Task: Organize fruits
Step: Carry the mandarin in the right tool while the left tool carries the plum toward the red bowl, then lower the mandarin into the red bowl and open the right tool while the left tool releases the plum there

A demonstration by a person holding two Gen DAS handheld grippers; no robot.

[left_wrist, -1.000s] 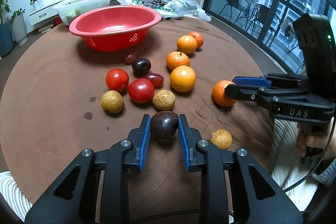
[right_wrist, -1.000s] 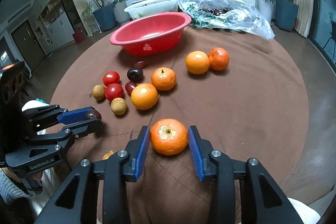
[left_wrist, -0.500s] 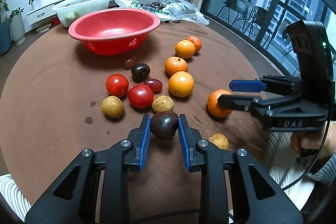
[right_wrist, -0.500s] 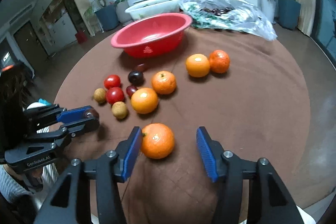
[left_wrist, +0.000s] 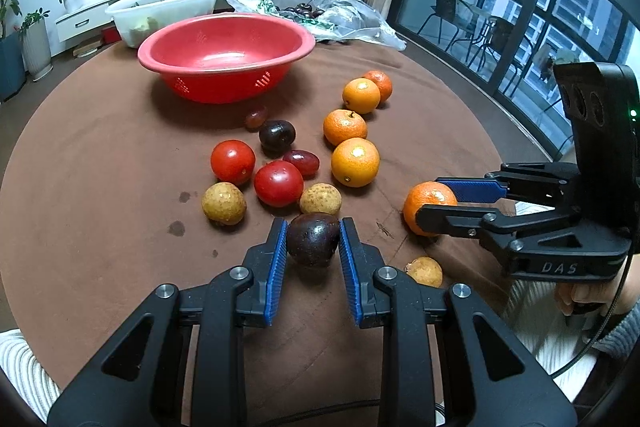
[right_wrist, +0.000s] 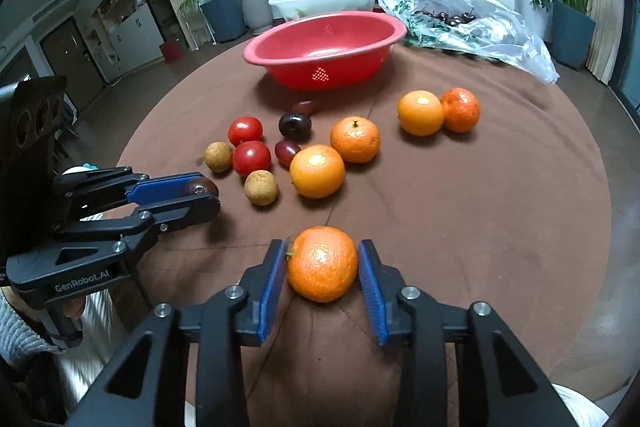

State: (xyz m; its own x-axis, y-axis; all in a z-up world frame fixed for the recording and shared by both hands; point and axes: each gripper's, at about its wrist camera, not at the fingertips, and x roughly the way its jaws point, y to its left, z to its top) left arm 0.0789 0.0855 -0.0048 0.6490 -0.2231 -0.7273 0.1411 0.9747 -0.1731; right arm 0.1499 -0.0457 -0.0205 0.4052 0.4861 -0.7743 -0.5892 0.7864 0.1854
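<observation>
- Landmark: red basin, standing upright on the brown-covered bench at its far side. Nothing visible inside the basin.
- Left gripper: clenched on a dark purple fruit; both blue pads press its sides. The fruit sits low over the cloth, on the near side of the basin, closest to the camera of all the loose fruit in that group.
- Right gripper: jaws closing around a mandarin. The left pad touches the peel; the right pad is at the peel or just off it, contact cannot be told. The mandarin rests on the cloth, well away from the basin, near the bench's front edge.
- Between the basin and the dark purple fruit: two red tomatoes touching or nearly touching, a dark plum, a reddish grape-like fruit, and two tan round fruits flanking the nearer tomato.
- To the right of the basin, in the left wrist view: four oranges in a loose line running toward the front, the farthest two touching.
- One more tan fruit lies beside the left gripper's right finger, below the right gripper.
- Behind the basin: a white tub and a clear plastic bag with dark cherries inside.
- A hand holds the right gripper's handle.
</observation>
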